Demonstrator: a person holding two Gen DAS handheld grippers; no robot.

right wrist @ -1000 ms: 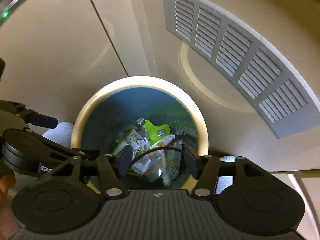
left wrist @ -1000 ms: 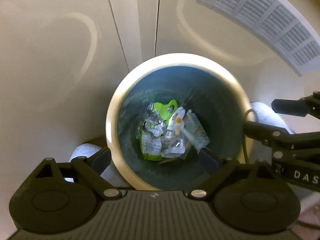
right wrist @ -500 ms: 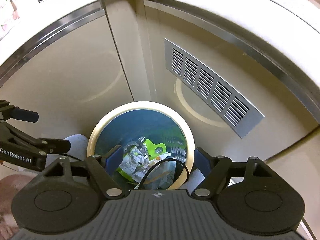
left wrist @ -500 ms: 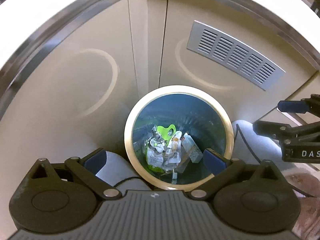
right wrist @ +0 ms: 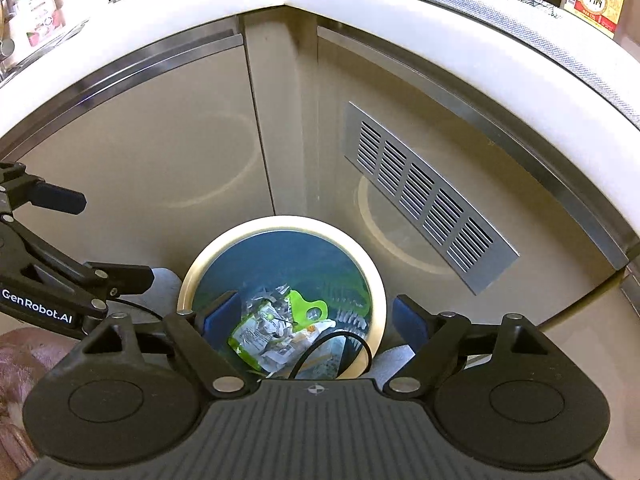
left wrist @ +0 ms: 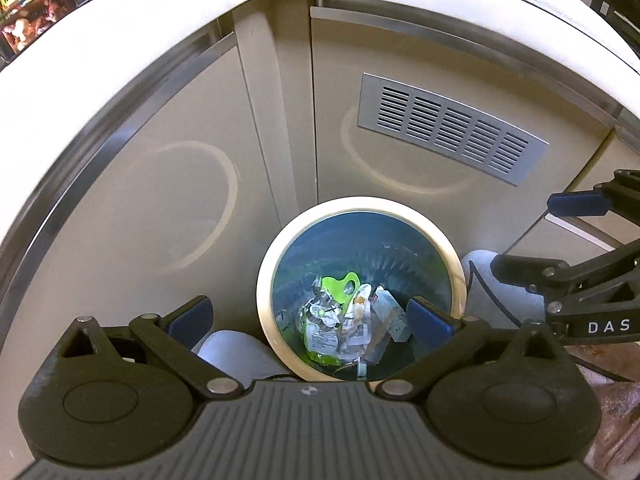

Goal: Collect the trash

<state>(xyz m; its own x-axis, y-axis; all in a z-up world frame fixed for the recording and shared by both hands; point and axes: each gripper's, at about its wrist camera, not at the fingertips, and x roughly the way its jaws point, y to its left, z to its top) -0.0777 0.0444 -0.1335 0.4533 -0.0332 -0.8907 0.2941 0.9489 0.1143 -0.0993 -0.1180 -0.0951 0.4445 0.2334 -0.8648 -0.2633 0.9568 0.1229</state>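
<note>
Nearest, the left gripper (left wrist: 310, 318) hangs with its jaws spread wide and nothing between them. The right gripper (right wrist: 312, 316) also holds nothing, its jaws opening. Both point down over a round cream-rimmed trash bin (left wrist: 264, 280) on the floor. Inside it lies the trash (left wrist: 344, 320): crumpled wrappers, a bright green packet (right wrist: 308, 310) and pale sachets on a dark liner. Behind the bin stand beige cabinet doors (left wrist: 160, 200), one with a slatted metal vent (left wrist: 452, 128), beneath a pale countertop edge (right wrist: 400, 4).
</note>
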